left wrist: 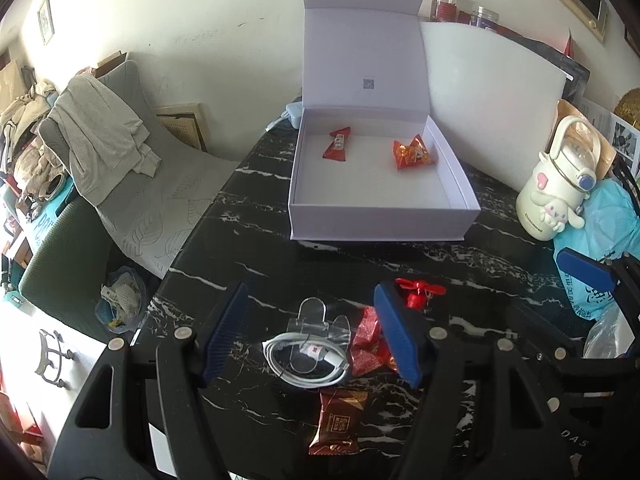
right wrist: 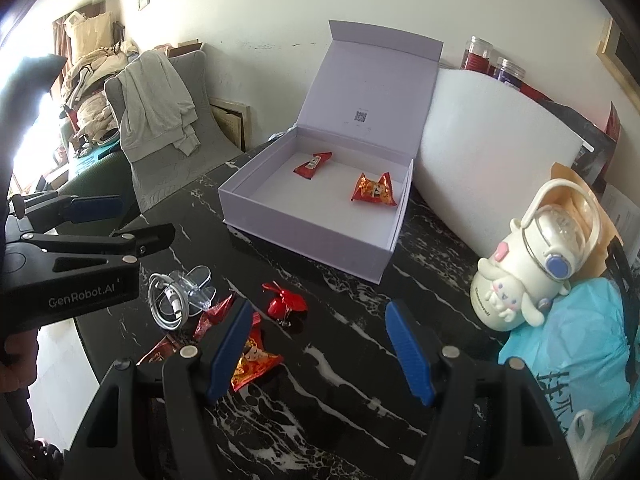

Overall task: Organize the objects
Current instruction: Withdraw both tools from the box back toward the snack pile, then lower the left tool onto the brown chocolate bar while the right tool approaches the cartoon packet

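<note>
**White cable sits between left jaws**

White coiled cable (left wrist: 306,362) lies on black marble worktop (left wrist: 256,248), directly between fingers of left hand-held gripper (left wrist: 312,334), jaws spread, empty. Right hand-held gripper (right wrist: 320,350) also spread, empty, further off. Left is nearer. Open box (left wrist: 380,216) is straight ahead w/ two snacks inside.

- I'm in a lived-in home, at a black marble-patterned table (left wrist: 256,248) pushed near a white wall.
- At 10 o'clock, a grey armchair (left wrist: 132,184) carries a draped grey garment (left wrist: 100,136), with clothes heaped behind it.
- At 2 o'clock stand a cartoon-dog water bottle (left wrist: 554,188) and 2 storage jars (left wrist: 446,4).
- Framed pictures (left wrist: 45,19) hang on the wall.
</note>
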